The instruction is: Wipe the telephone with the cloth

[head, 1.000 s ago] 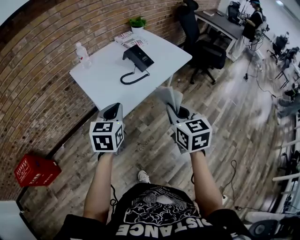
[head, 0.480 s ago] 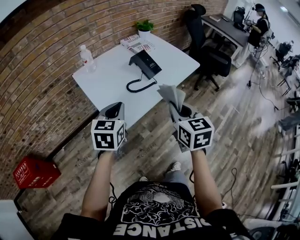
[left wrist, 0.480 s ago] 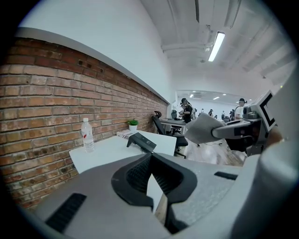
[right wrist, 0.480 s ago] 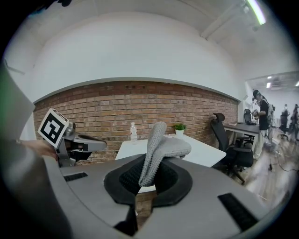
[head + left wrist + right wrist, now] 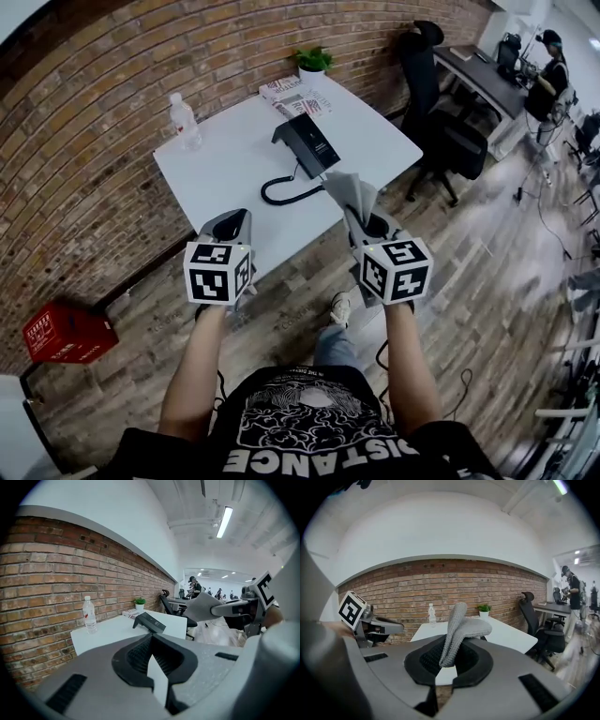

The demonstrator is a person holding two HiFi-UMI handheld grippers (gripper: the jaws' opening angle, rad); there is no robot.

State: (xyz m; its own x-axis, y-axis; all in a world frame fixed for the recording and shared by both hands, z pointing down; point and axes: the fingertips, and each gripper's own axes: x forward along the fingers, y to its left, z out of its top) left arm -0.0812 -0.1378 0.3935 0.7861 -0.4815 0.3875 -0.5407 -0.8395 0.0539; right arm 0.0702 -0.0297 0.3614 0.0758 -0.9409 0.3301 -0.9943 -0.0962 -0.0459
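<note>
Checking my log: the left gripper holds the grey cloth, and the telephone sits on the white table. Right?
No: the right gripper holds the grey cloth, as the right gripper view shows; the left gripper holds nothing. The telephone does sit on the white table.

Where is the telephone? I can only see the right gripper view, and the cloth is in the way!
Observer: The telephone sits on the white table, with its curly cord lying on the side nearer you.
Operator: Is my left tool holding something?
Observer: No. The left tool has its jaws together with nothing between them.
Operator: Anything else I should know about?
Observer: A red crate stands on the floor by the brick wall, off to your left.
</note>
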